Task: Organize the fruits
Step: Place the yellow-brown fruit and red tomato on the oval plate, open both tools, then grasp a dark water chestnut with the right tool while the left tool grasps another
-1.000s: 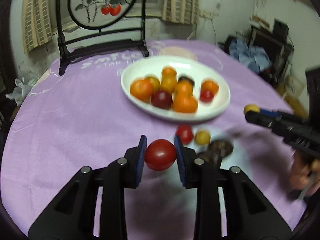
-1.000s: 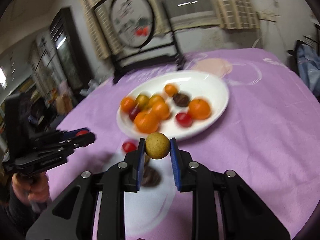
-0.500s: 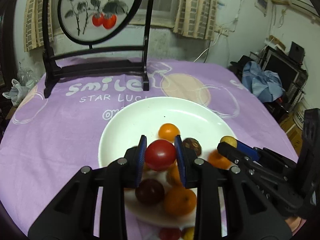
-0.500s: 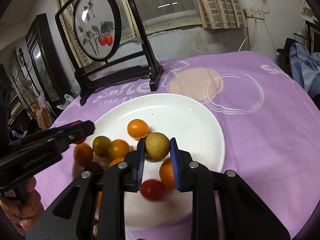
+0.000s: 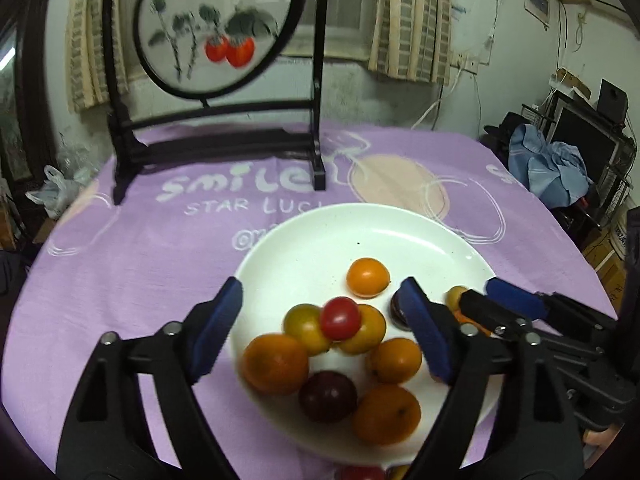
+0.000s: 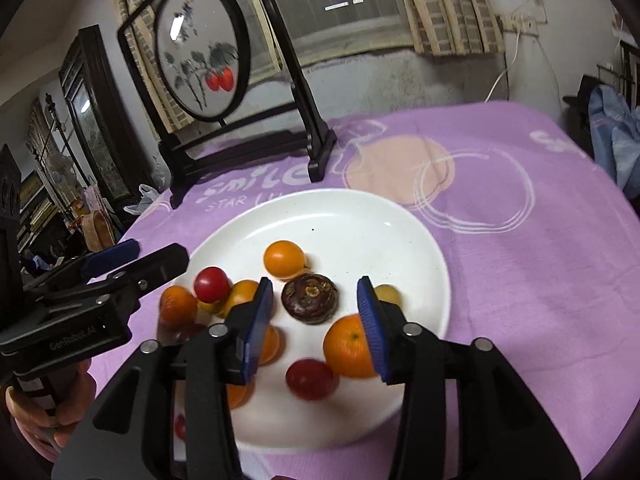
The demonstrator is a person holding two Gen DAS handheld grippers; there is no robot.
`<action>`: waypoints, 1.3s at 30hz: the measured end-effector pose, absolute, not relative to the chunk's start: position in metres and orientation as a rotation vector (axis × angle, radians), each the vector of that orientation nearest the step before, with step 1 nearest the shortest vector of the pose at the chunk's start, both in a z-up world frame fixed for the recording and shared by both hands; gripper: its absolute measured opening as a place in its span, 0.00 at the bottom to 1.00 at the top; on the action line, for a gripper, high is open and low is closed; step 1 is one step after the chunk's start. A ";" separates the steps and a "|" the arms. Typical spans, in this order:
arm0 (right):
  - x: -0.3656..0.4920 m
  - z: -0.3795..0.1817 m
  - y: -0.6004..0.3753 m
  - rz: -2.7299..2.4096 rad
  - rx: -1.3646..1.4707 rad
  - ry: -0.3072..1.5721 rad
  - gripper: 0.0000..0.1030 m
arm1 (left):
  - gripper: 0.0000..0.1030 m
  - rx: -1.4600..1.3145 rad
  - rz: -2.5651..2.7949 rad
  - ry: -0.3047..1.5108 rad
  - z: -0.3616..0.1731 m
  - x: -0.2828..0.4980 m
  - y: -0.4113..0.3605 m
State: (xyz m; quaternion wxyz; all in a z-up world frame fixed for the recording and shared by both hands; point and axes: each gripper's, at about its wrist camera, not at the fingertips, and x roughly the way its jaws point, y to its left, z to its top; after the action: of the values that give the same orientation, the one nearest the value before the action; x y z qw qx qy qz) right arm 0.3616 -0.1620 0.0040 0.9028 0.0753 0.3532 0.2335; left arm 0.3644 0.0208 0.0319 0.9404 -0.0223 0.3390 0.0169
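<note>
A white plate (image 5: 304,248) (image 6: 360,220) on the purple tablecloth holds several fruits. My left gripper (image 5: 320,328) is open over the plate's near side. A red tomato (image 5: 340,318) (image 6: 211,284) sits on top of the pile between its fingers, free of them. My right gripper (image 6: 316,320) is open above the plate. A small yellow-brown fruit (image 6: 386,294) (image 5: 456,296) lies on the plate by its right finger, next to a dark mangosteen (image 6: 310,298). An orange (image 6: 348,346) and a red tomato (image 6: 310,378) lie nearer.
A black-framed round painted screen (image 5: 216,28) (image 6: 200,52) stands on the table behind the plate. A red and a yellow fruit (image 5: 360,472) lie on the cloth just in front of the plate. Furniture and blue cloth (image 5: 556,168) stand beyond the table's right edge.
Both grippers have opened over the plate. The left one let go of the red tomato onto the pile. The right one let go of the yellow-brown fruit onto the plate.
</note>
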 end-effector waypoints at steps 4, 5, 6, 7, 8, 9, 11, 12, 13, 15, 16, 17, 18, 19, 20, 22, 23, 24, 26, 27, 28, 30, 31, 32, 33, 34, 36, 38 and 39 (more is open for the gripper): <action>0.336 0.009 -0.166 0.499 0.140 0.712 0.44 | 0.88 -0.019 0.042 0.667 0.039 0.337 0.018; 0.332 0.010 -0.166 0.505 0.136 0.711 0.45 | 0.88 -0.016 0.039 0.668 0.040 0.329 0.017; 0.326 0.011 -0.167 0.511 0.128 0.707 0.46 | 0.89 -0.010 0.034 0.668 0.040 0.320 0.017; 0.317 0.011 -0.167 0.518 0.117 0.700 0.46 | 0.89 -0.007 0.030 0.666 0.039 0.314 0.016; 0.310 0.011 -0.168 0.524 0.107 0.695 0.46 | 0.90 -0.004 0.027 0.662 0.038 0.304 0.017; 0.303 0.010 -0.168 0.533 0.095 0.695 0.46 | 0.91 -0.003 0.026 0.659 0.037 0.298 0.019; 0.291 0.006 -0.168 0.547 0.064 0.700 0.46 | 0.93 0.006 0.038 0.642 0.033 0.280 0.025; 0.284 0.003 -0.167 0.551 0.041 0.704 0.46 | 0.94 0.009 0.064 0.630 0.030 0.272 0.029; 0.277 0.000 -0.166 0.564 0.011 0.716 0.46 | 0.95 0.013 0.106 0.620 0.026 0.263 0.035; 0.266 -0.007 -0.165 0.598 -0.036 0.749 0.46 | 0.95 0.028 0.152 0.619 0.019 0.253 0.045; 0.262 -0.008 -0.164 0.617 -0.047 0.764 0.46 | 0.95 0.032 0.175 0.628 0.016 0.249 0.051; 0.259 -0.009 -0.163 0.639 -0.053 0.777 0.46 | 0.95 0.025 0.188 0.638 0.014 0.247 0.057; 0.255 -0.010 -0.162 0.676 -0.060 0.795 0.46 | 0.95 0.001 0.195 0.649 0.013 0.244 0.064; 0.252 -0.011 -0.160 0.703 -0.068 0.806 0.46 | 0.95 -0.020 0.196 0.655 0.012 0.243 0.069; 0.248 -0.012 -0.157 0.729 -0.082 0.817 0.46 | 0.95 -0.043 0.194 0.664 0.012 0.243 0.073; 0.241 -0.017 -0.147 0.766 -0.157 0.836 0.46 | 0.95 -0.093 0.179 0.684 0.012 0.242 0.081; 0.238 -0.020 -0.143 0.767 -0.188 0.837 0.46 | 0.95 -0.112 0.174 0.688 0.012 0.241 0.084; 0.235 -0.022 -0.138 0.764 -0.227 0.835 0.46 | 0.95 -0.124 0.171 0.689 0.012 0.241 0.086; 0.230 -0.026 -0.130 0.764 -0.291 0.836 0.46 | 0.95 -0.115 0.175 0.682 0.013 0.239 0.084; 0.228 -0.028 -0.128 0.768 -0.305 0.836 0.46 | 0.95 -0.107 0.177 0.680 0.013 0.239 0.082; 0.226 -0.029 -0.127 0.773 -0.316 0.835 0.46 | 0.95 -0.090 0.179 0.676 0.013 0.238 0.080; 0.225 -0.030 -0.125 0.773 -0.325 0.833 0.46 | 0.95 -0.069 0.175 0.677 0.012 0.238 0.075; 0.225 -0.031 -0.124 0.768 -0.333 0.833 0.46 | 0.95 -0.063 0.172 0.679 0.012 0.239 0.074; 0.225 -0.032 -0.123 0.763 -0.338 0.835 0.46 | 0.95 -0.056 0.168 0.680 0.011 0.239 0.072; 0.226 -0.033 -0.123 0.758 -0.343 0.836 0.46 | 0.95 -0.051 0.166 0.681 0.011 0.239 0.072; 0.227 -0.034 -0.122 0.753 -0.347 0.838 0.46 | 0.95 -0.043 0.166 0.681 0.011 0.239 0.070; 0.228 -0.036 -0.120 0.750 -0.352 0.841 0.46 | 0.96 -0.034 0.166 0.682 0.011 0.239 0.069; 0.229 -0.039 -0.117 0.755 -0.353 0.849 0.46 | 0.96 -0.033 0.168 0.684 0.011 0.239 0.069; 0.229 -0.039 -0.115 0.754 -0.359 0.851 0.46 | 0.96 -0.034 0.167 0.687 0.010 0.240 0.069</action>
State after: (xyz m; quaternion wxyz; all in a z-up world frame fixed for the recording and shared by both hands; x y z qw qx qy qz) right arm 0.2287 -0.1153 -0.0394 0.8275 -0.1688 0.4008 0.3552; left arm 0.2396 0.0694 0.0103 0.9380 -0.0168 0.3365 0.0816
